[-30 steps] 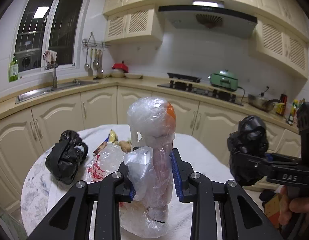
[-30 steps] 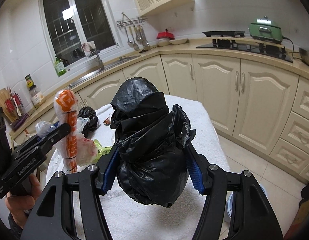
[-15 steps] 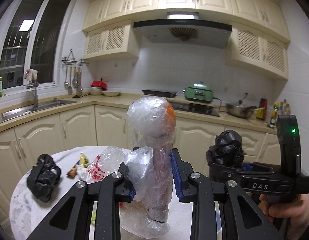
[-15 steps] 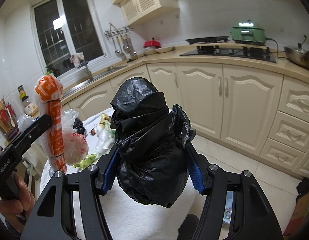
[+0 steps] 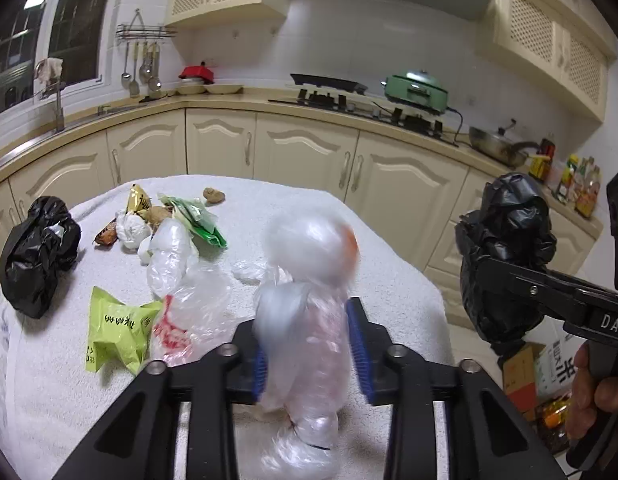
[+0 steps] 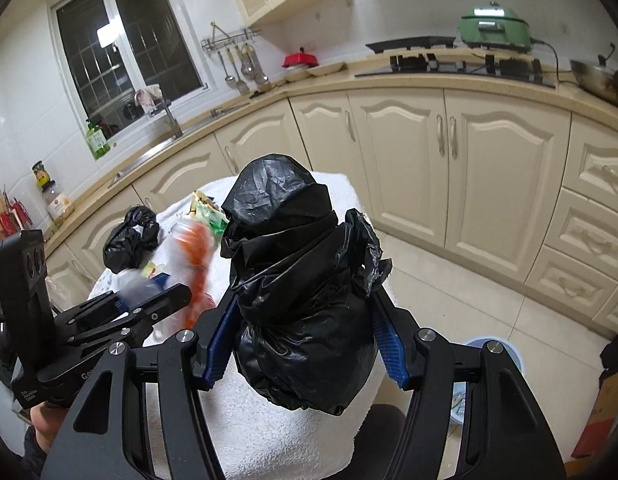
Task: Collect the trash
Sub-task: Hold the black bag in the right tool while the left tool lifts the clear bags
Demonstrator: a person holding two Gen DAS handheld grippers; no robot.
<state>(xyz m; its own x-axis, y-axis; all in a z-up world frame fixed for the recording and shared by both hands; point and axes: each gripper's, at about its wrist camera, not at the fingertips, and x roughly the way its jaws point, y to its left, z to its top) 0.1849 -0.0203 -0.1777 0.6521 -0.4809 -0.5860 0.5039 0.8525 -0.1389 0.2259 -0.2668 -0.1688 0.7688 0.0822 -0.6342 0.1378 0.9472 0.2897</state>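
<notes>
A clear plastic bag with an orange wrapper inside (image 5: 309, 280) stands blurred between the jaws of my left gripper (image 5: 309, 344), above the white-towelled table (image 5: 389, 264). Those jaws are opening, and a gap shows at the right pad (image 5: 359, 344). In the right wrist view the left gripper (image 6: 149, 292) and that bag (image 6: 189, 256) appear at the left. My right gripper (image 6: 301, 344) is shut on a knotted black trash bag (image 6: 301, 280), held off the table's right edge (image 5: 505, 240). A second black bag (image 5: 37, 252) lies at the table's left.
Loose trash covers the table's left half: a lime wrapper (image 5: 113, 328), a green packet (image 5: 201, 220), crumpled clear plastic (image 5: 173, 256). A blue-rimmed bin (image 6: 497, 348) stands on the floor right of the table. Cardboard boxes (image 5: 521, 368) sit below. Cabinets ring the room.
My left gripper has tipped down toward the table and its jaws have spread; the clear bag is now blurred and loose between them. The right gripper still grips the black bag.
</notes>
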